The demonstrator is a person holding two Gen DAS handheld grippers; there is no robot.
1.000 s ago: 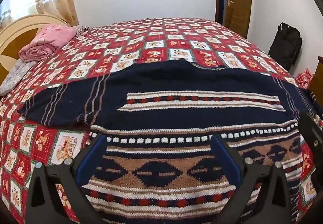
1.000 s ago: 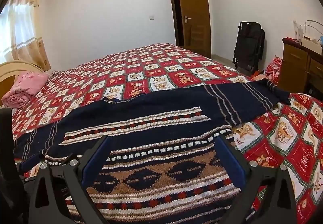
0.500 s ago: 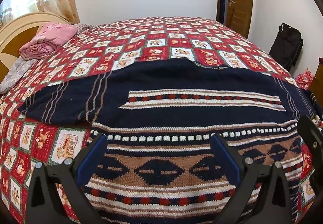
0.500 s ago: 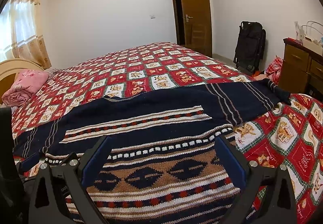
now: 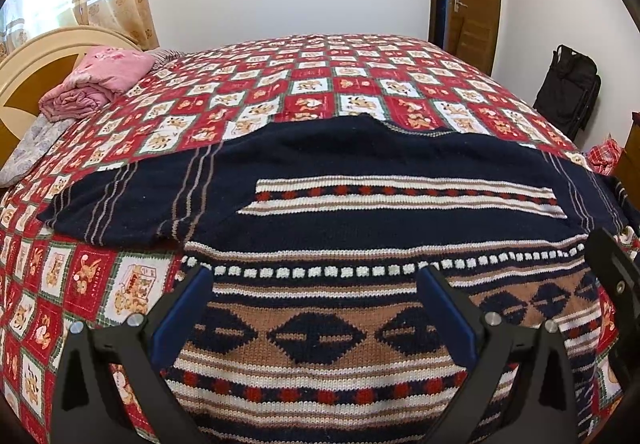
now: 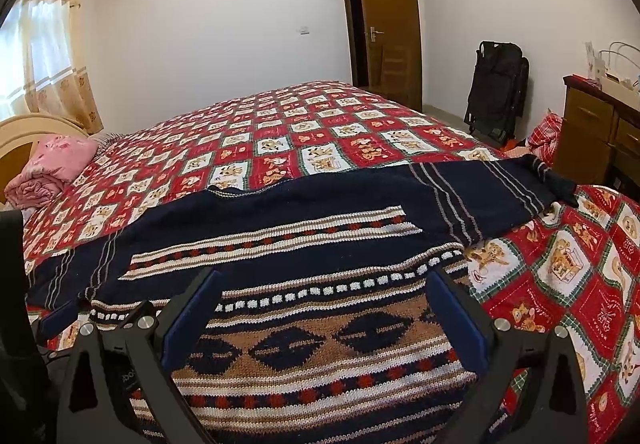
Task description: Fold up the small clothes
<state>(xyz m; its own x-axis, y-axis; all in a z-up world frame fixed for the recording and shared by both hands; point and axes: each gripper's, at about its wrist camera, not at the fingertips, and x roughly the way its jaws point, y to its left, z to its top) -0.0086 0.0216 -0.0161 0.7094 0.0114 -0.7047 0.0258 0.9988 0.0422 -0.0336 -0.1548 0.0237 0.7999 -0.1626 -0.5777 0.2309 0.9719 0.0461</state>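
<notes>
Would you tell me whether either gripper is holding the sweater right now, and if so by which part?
Nothing is held. The left gripper and right gripper are both open, poised over the sweater spread on the bed.

Home bedroom: quilted bed (image 5: 360, 84), door (image 6: 388, 28)

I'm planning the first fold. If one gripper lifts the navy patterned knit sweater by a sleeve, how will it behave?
The navy patterned knit sweater will probably go floppy: it lies limp, following the red checked bedspread. Its thick knit suggests some weight, so the body may drag and stretch the sleeve. The coarse yarn should grip rather than slip.
</notes>
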